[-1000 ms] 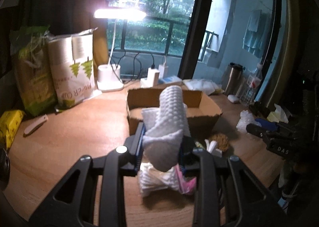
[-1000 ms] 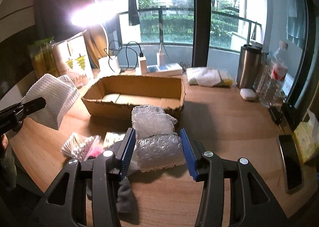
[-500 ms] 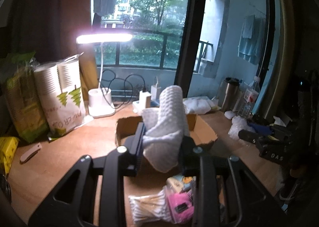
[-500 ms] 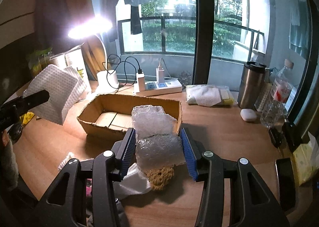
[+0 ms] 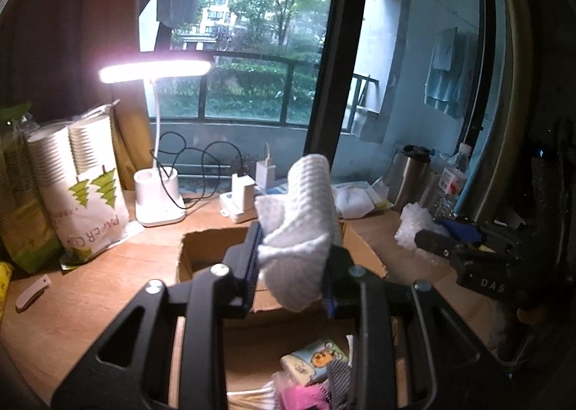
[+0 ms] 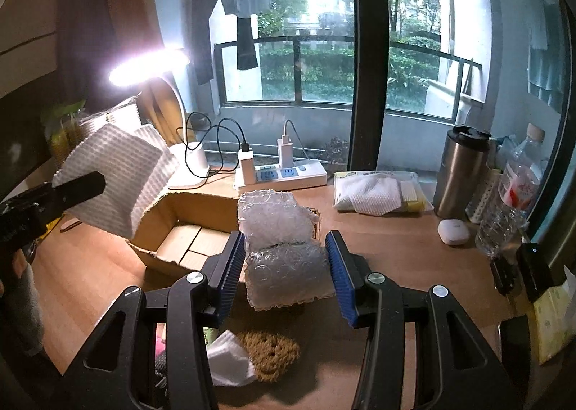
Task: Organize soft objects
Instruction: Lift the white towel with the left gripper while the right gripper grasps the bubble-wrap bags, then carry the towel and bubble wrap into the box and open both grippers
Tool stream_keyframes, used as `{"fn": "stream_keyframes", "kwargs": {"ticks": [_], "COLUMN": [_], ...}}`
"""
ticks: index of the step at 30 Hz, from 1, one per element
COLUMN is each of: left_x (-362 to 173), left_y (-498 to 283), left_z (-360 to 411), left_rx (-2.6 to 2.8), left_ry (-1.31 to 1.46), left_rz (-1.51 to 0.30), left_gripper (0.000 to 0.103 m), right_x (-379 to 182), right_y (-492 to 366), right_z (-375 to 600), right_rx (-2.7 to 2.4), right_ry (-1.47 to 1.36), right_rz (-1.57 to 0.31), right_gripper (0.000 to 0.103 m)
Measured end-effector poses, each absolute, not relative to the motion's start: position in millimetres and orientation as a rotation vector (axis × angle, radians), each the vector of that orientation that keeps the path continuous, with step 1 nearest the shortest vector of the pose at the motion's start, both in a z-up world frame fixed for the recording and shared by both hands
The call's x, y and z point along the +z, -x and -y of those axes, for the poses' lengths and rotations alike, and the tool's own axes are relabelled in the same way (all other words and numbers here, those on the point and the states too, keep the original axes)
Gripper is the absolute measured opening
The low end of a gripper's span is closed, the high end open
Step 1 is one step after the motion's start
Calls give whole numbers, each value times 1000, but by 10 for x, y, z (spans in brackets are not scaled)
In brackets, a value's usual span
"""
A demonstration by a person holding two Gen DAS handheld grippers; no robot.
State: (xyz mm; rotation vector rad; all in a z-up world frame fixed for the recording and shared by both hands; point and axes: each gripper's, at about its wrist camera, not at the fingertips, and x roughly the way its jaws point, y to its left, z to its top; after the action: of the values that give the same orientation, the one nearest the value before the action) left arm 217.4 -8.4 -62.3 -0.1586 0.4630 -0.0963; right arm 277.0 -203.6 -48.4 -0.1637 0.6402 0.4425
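Cloth, white and waffle-textured (image 5: 298, 226), sits clamped in the left gripper (image 5: 292, 258), raised over the near left of the cardboard box (image 6: 187, 226). Right gripper (image 6: 286, 266) squeezes a folded bubble wrap (image 6: 280, 240) above the box's near right edge, over the wooden tabletop (image 6: 396, 248).

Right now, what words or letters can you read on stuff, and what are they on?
"PAPER CUP", upside down, on the paper cup bag left of the lamp.
"DAS" on the black body of the right gripper, seen from the left wrist.
Small print on the bag, the water bottle label and the cartoon packet: too blurred to read.
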Motion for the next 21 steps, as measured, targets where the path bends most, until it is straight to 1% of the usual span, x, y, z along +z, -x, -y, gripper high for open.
{"fn": "stream_keyframes", "kwargs": {"ticks": [12,21], "left_x": [-864,-1147], "left_y": [-2592,-2881], "left_z": [284,346], "left_rx": [-129,-139], "left_ry": [161,174], "left_rz": [-539,-617], "left_gripper": [29,29], "right_x": [-659,-915], "right_y": [-3050,-3260], "right_z": [2037,1966], "right_rx": [466,488], "right_ry": [140,129], "right_rz": [-673,-733], "right_gripper": [49,49]}}
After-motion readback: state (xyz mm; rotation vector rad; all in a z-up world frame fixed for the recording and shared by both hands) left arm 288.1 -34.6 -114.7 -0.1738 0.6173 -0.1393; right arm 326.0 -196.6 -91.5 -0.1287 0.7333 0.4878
